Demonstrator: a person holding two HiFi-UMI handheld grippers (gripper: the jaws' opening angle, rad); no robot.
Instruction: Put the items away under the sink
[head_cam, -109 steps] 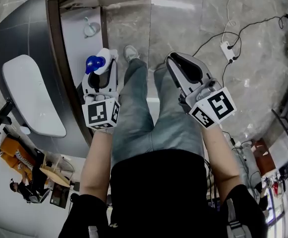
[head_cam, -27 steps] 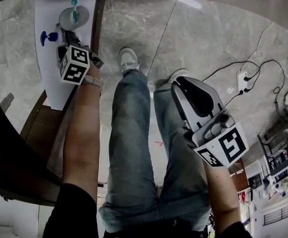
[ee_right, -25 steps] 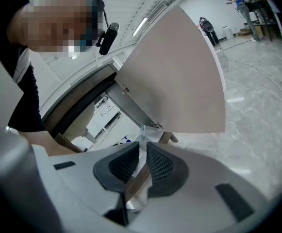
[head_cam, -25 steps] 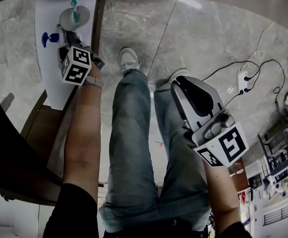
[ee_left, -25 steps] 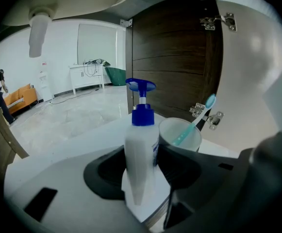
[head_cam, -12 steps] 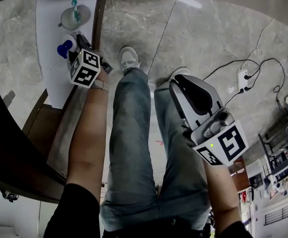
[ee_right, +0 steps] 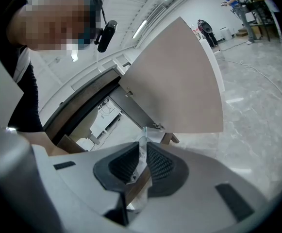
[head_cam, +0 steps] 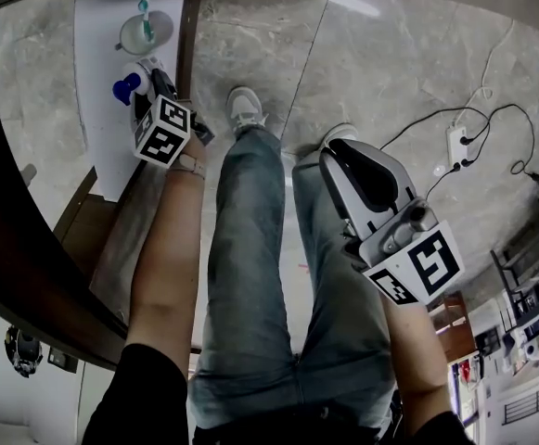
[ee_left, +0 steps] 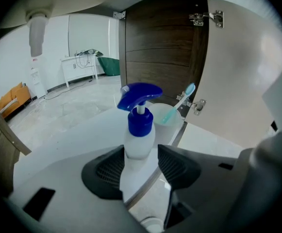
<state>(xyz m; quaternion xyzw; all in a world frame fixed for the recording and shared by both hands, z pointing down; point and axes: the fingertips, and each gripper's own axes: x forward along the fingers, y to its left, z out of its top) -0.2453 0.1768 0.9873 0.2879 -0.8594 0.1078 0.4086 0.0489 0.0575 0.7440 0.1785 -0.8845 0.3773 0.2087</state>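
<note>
A white pump bottle point(ee_left: 140, 125) with a blue head point(head_cam: 125, 88) stands upright on the white cabinet shelf point(head_cam: 97, 128). My left gripper point(ee_left: 141, 165) point(head_cam: 148, 89) is shut on its body. Just behind it stands a pale cup point(ee_left: 166, 123) point(head_cam: 146, 31) holding a teal toothbrush point(ee_left: 179, 103). My right gripper point(head_cam: 341, 160) hangs over the person's right thigh, away from the cabinet. In the right gripper view, that gripper point(ee_right: 143, 161) is pinched on a thin clear plastic piece point(ee_right: 143, 147); what it is I cannot tell.
The cabinet door point(ee_left: 238, 81) point(ee_right: 179, 81) stands open to the right of the shelf. A dark wood wall point(ee_left: 160, 47) backs the cabinet, and a drain pipe point(ee_left: 36, 30) hangs at upper left. A power strip with cables point(head_cam: 455, 142) lies on the stone floor.
The view has dropped from above the sink to the open cabinet. Over the last second the left gripper and bottle slid back toward the shelf's front. The right gripper has barely moved.
</note>
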